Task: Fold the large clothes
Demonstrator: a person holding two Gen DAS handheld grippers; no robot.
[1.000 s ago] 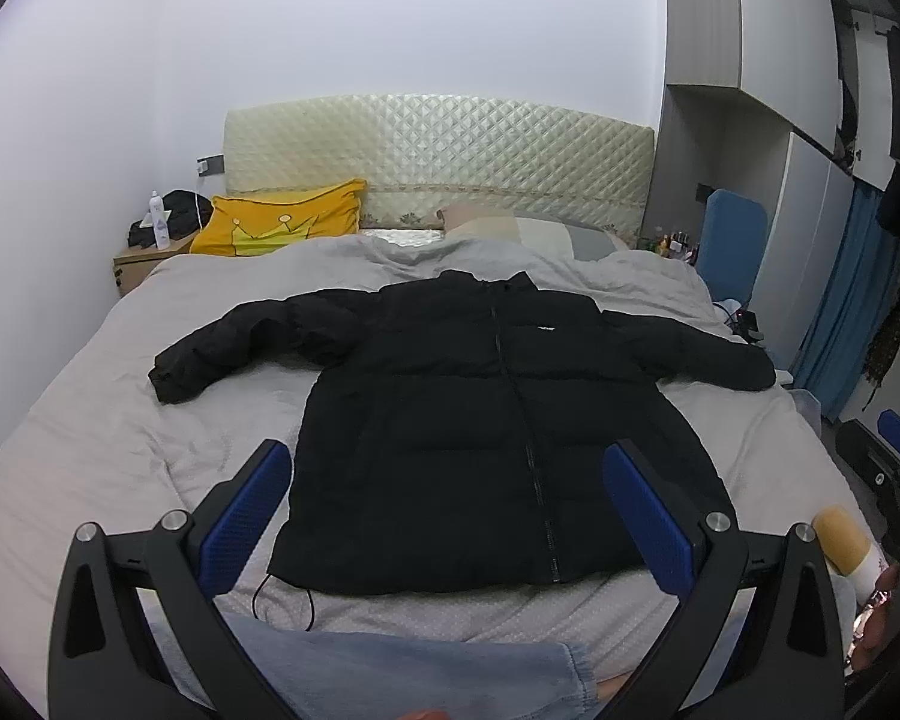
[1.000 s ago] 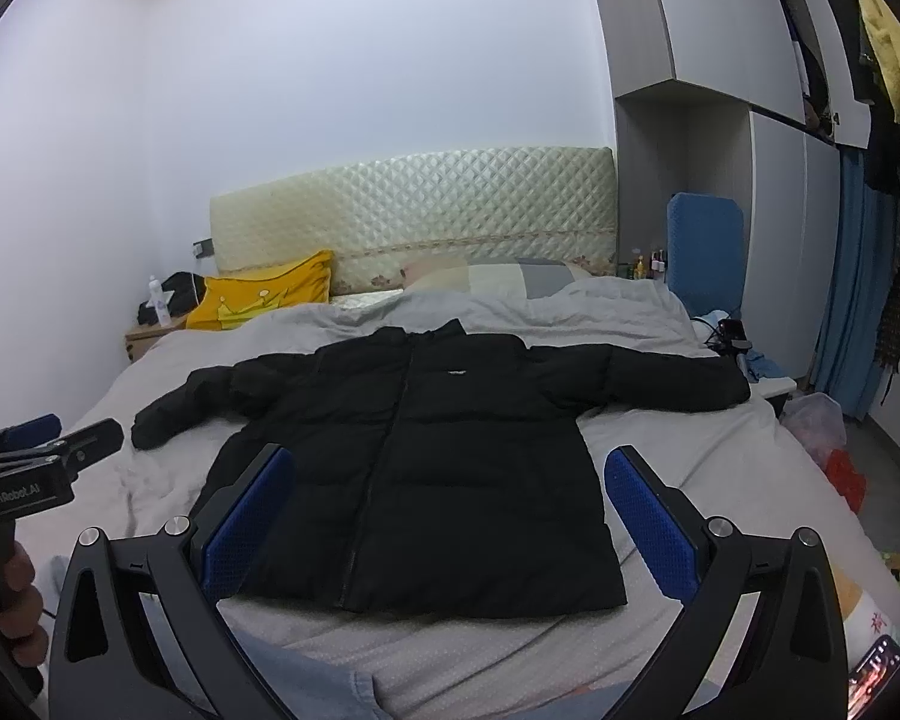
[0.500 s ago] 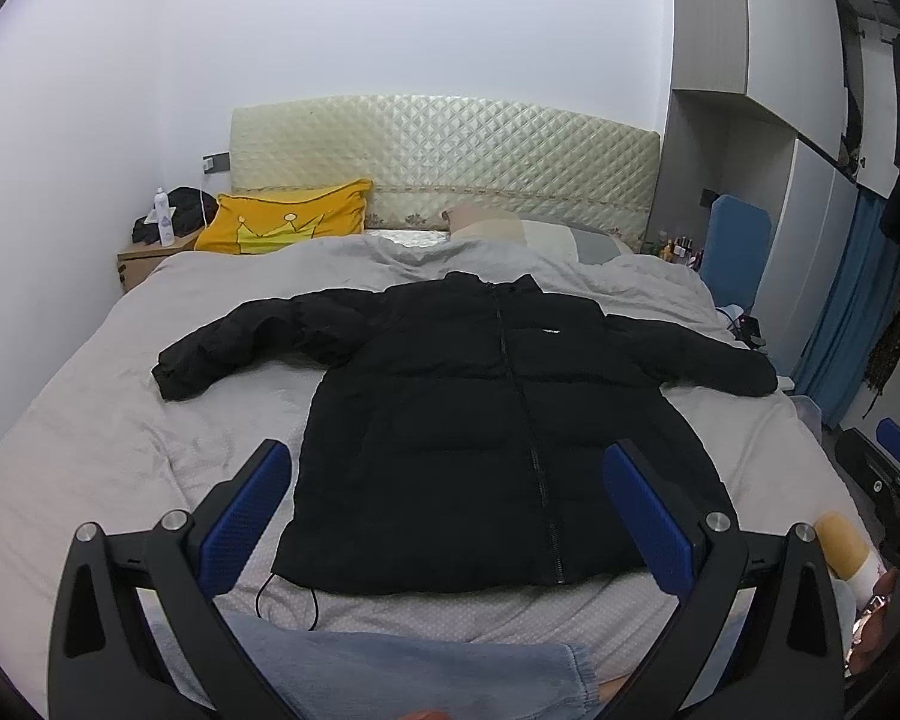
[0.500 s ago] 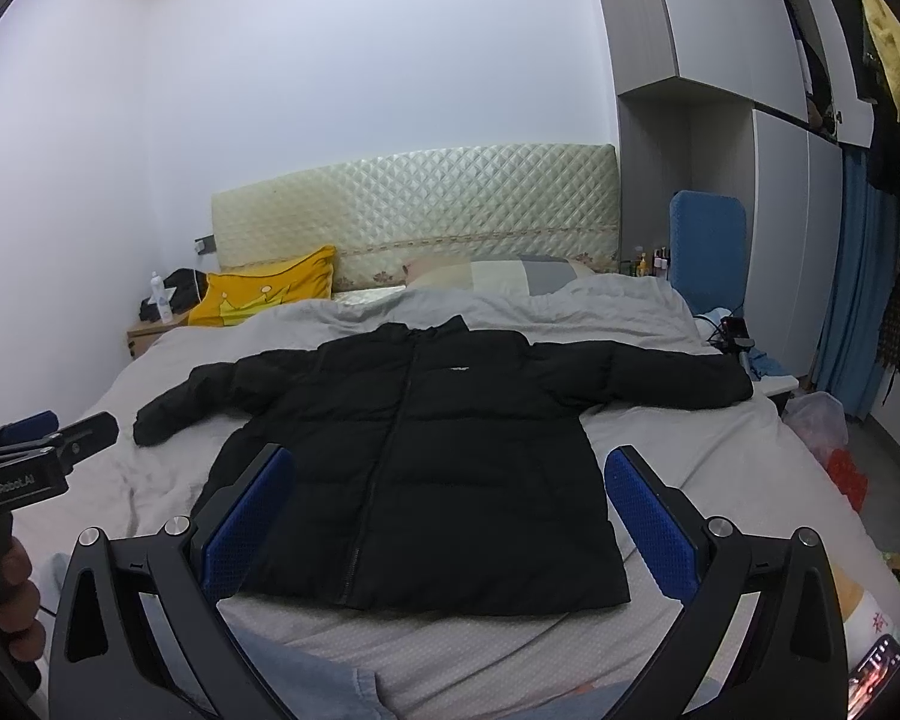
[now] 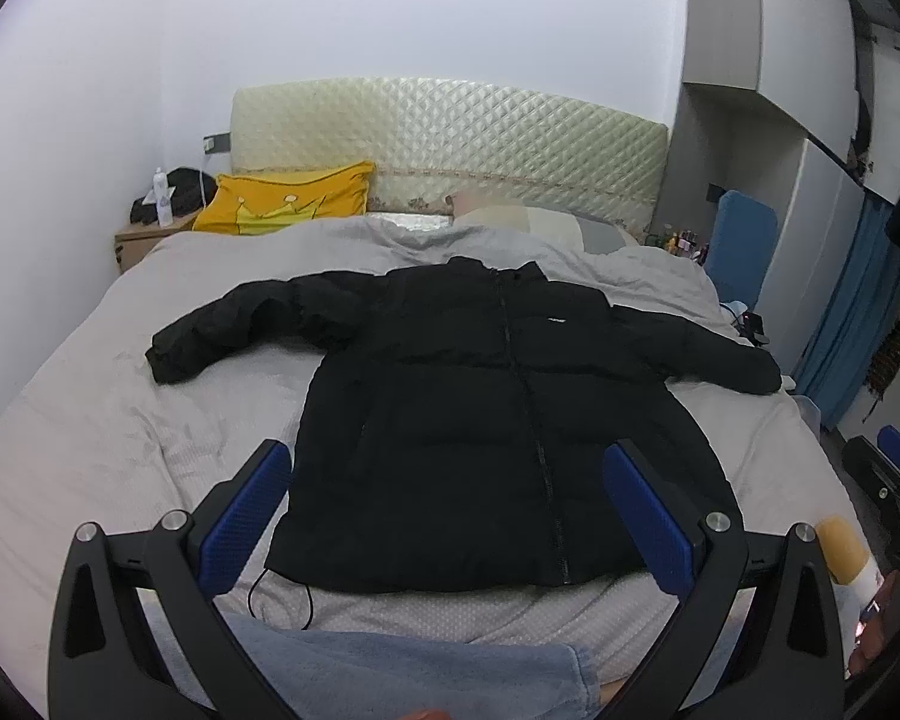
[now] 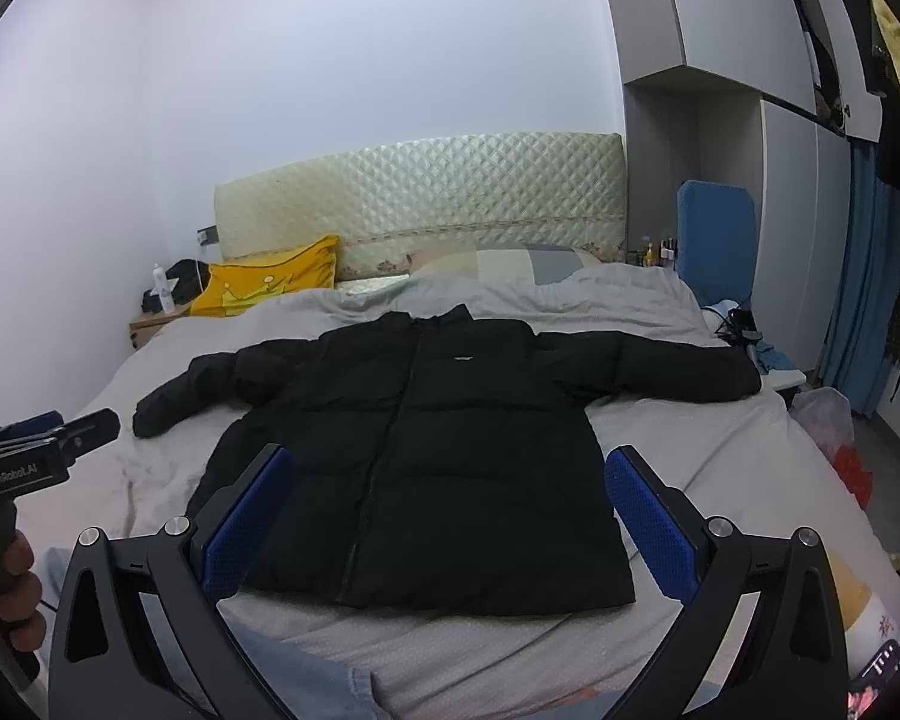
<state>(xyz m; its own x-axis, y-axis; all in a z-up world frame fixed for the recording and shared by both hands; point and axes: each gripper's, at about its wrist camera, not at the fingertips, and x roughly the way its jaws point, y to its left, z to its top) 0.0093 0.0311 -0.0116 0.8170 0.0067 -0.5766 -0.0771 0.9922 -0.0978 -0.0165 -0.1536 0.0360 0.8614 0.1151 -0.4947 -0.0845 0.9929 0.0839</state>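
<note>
A black puffer jacket (image 5: 480,420) lies flat and zipped on the grey bed (image 5: 90,450), front up, collar toward the headboard, both sleeves spread out to the sides. It also shows in the right wrist view (image 6: 426,456). My left gripper (image 5: 450,504) is open and empty, held above the jacket's hem at the foot of the bed. My right gripper (image 6: 450,510) is open and empty, also near the hem. The left gripper's body (image 6: 36,456) shows at the left edge of the right wrist view.
A yellow pillow (image 5: 282,204) and a grey pillow (image 5: 546,228) lie by the quilted headboard (image 5: 450,144). A nightstand (image 5: 144,240) stands at the left. A blue chair (image 6: 714,240), wardrobe and blue curtain (image 6: 858,312) are at the right. My jeans-clad leg (image 5: 420,678) is at the bed's foot.
Both views have shifted slightly; the jacket has not moved and both grippers stay open.
</note>
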